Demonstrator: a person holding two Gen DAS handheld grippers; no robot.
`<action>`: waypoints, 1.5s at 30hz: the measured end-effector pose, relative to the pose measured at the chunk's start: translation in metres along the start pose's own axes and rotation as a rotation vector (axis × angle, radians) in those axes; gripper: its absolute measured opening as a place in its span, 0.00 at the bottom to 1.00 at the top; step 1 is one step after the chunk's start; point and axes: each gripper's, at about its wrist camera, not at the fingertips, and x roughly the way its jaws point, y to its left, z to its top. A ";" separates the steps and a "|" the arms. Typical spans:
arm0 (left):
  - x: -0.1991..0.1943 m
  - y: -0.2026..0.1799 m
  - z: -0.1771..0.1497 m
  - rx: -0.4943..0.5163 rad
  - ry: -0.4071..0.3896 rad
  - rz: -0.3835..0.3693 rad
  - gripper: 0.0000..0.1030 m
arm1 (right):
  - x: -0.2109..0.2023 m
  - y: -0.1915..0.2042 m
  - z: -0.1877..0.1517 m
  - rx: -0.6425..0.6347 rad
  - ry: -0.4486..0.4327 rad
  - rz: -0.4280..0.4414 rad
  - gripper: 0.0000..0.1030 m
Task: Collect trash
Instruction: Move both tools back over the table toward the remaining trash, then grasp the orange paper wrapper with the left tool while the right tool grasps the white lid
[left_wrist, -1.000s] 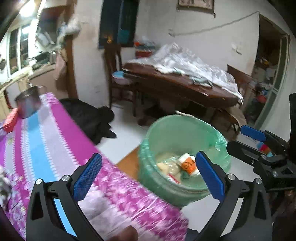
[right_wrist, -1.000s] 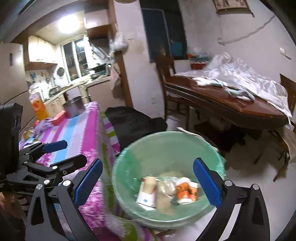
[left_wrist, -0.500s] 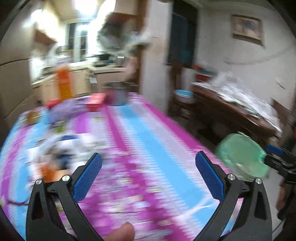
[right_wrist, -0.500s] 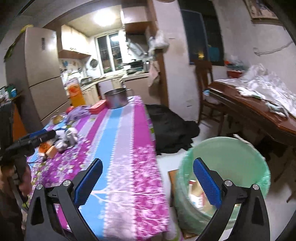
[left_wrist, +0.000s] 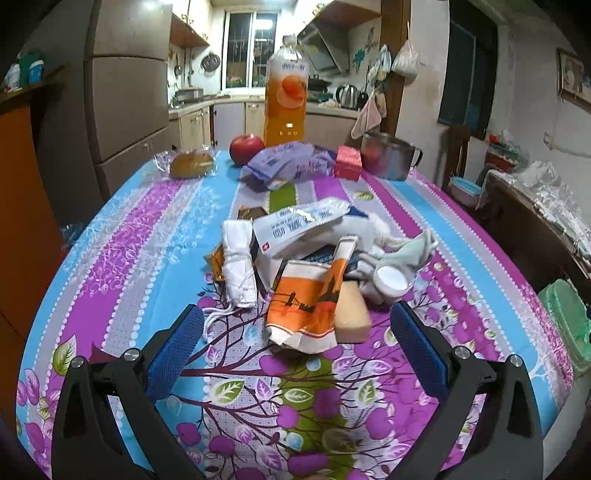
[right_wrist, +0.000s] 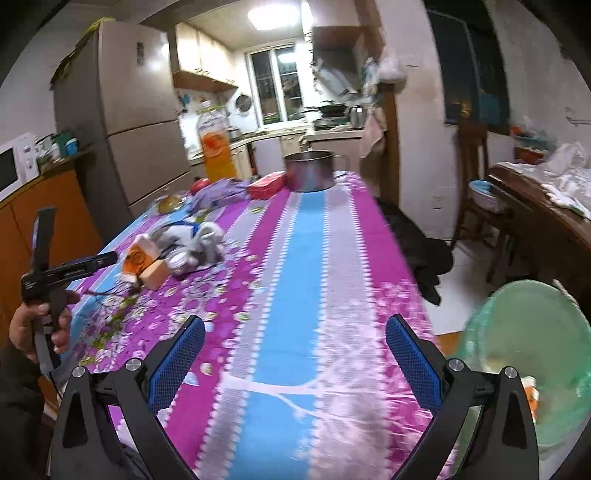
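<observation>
Where wrappers (left_wrist: 301, 306) pile up, juice bottle (left_wrist: 286, 98) and pot (left_wrist: 388, 160) beyond.

Heap of crumpled paper and plastic wrappers (left_wrist: 306, 266) on floral striped tablecloth (left_wrist: 140, 236); tall plastic juice bottle (left_wrist: 286, 92) behind; green-lined round bin (right_wrist: 532, 354) right of table.

The room is a kitchen with pale walls (right_wrist: 410, 110). A tall refrigerator (right_wrist: 122, 110) stands at the left, beside an orange cabinet (left_wrist: 26, 192). At the back there is a window (right_wrist: 280, 86) above a counter (left_wrist: 236, 101), and a ceiling light (right_wrist: 273, 14) shines. At the right, a dark wooden table (right_wrist: 550, 218) and a chair (right_wrist: 476, 177) stand on a white floor (right_wrist: 469, 273).
</observation>
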 end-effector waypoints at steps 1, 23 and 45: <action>0.002 -0.001 0.001 0.007 0.006 -0.003 0.95 | 0.006 0.009 0.001 -0.013 0.004 0.018 0.95; 0.048 -0.009 0.002 0.068 0.122 -0.089 0.45 | 0.173 0.152 0.052 -0.169 0.182 0.257 0.53; 0.057 0.005 -0.002 0.007 0.142 -0.164 0.29 | 0.240 0.185 0.073 -0.250 0.266 0.148 0.42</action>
